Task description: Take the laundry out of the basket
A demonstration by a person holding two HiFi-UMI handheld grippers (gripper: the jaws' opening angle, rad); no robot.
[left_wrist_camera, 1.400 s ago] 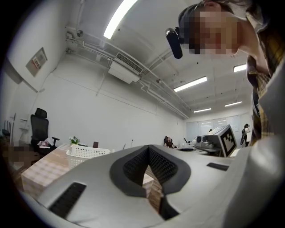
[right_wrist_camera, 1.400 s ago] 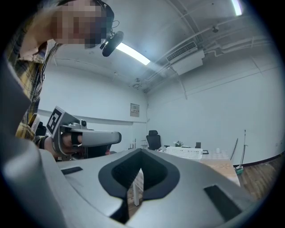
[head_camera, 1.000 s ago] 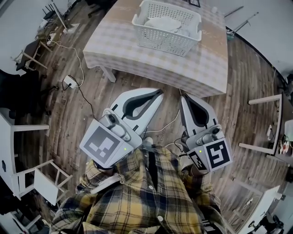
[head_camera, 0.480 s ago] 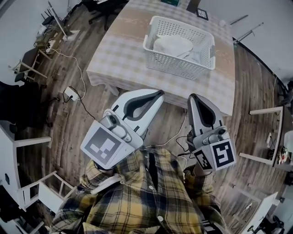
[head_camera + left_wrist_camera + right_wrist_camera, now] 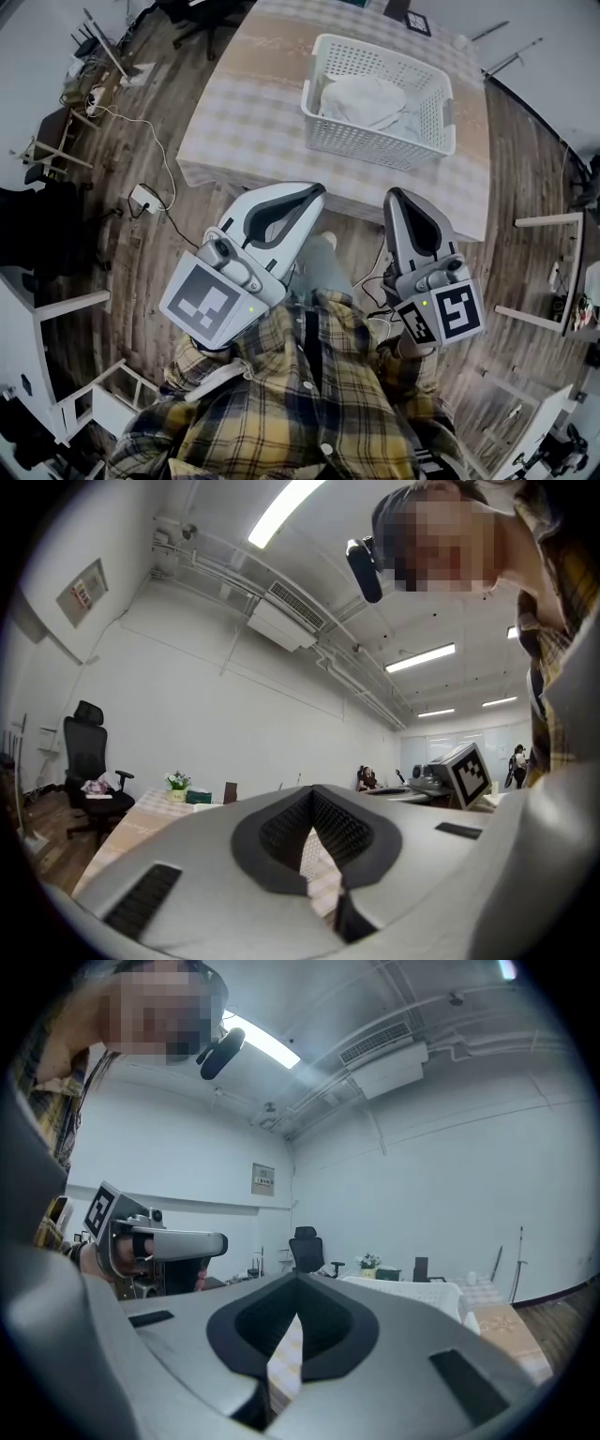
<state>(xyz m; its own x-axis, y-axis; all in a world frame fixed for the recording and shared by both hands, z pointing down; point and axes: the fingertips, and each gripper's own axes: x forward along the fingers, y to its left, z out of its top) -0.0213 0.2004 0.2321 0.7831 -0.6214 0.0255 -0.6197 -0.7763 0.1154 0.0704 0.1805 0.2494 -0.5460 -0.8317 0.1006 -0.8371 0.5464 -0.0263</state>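
Shut tight on nothing: left gripper (image 5: 317, 191) and right gripper (image 5: 394, 195), side by side. Well ahead of both sets of fingertips, clear of them, on the checked table (image 5: 244, 103): white basket (image 5: 370, 150), pale laundry (image 5: 361, 98) heaped inside

Bright, even light pours from the ceiling strip lights (image 5: 281, 513), which glare white in both gripper views. Heavy fisheye bending, black vignette in the corners. Shadows on the wooden floor (image 5: 112, 253) are soft.
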